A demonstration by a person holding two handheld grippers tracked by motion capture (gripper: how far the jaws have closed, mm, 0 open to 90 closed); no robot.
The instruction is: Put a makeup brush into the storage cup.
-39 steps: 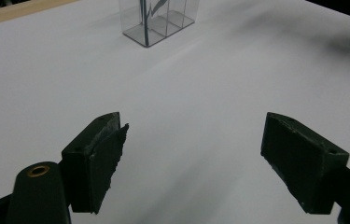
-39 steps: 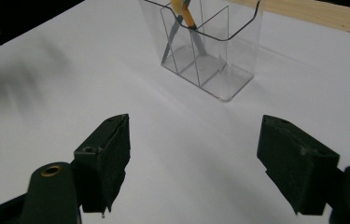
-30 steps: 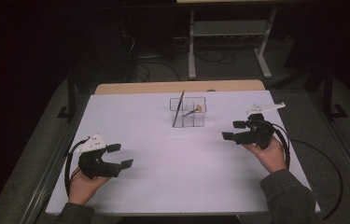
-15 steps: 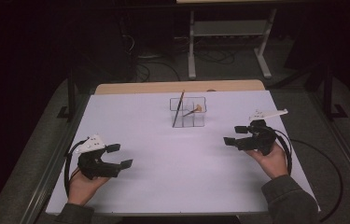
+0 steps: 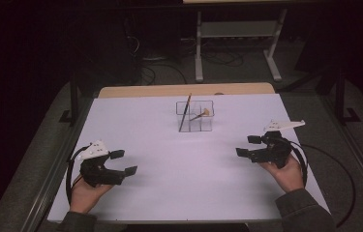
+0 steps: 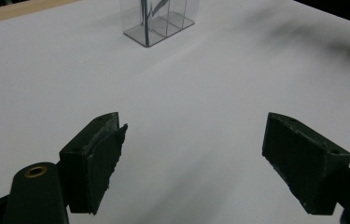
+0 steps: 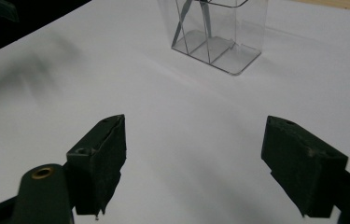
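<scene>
A clear plastic holder (image 5: 195, 116) with several compartments stands at the back middle of the white table (image 5: 184, 164). A dark brush (image 5: 184, 112) leans in it, and a short brush with a tan tip (image 5: 201, 115) lies tilted inside. My left gripper (image 5: 124, 162) rests at the front left, open, with nothing between its jaws. My right gripper (image 5: 248, 146) sits at the right side, open and empty too. The left gripper view has the holder (image 6: 156, 21) far ahead; in the right gripper view the holder (image 7: 217, 30) is closer.
A wooden strip (image 5: 184, 90) borders the table's far edge. Metal rails (image 5: 48, 179) run along both sides. A white stand (image 5: 237, 34) and cables lie on the dark floor behind. Black cables (image 5: 336, 164) trail from the grippers.
My right gripper has drawn back toward the front of the table and slightly right, away from the holder. The left gripper has stayed put.
</scene>
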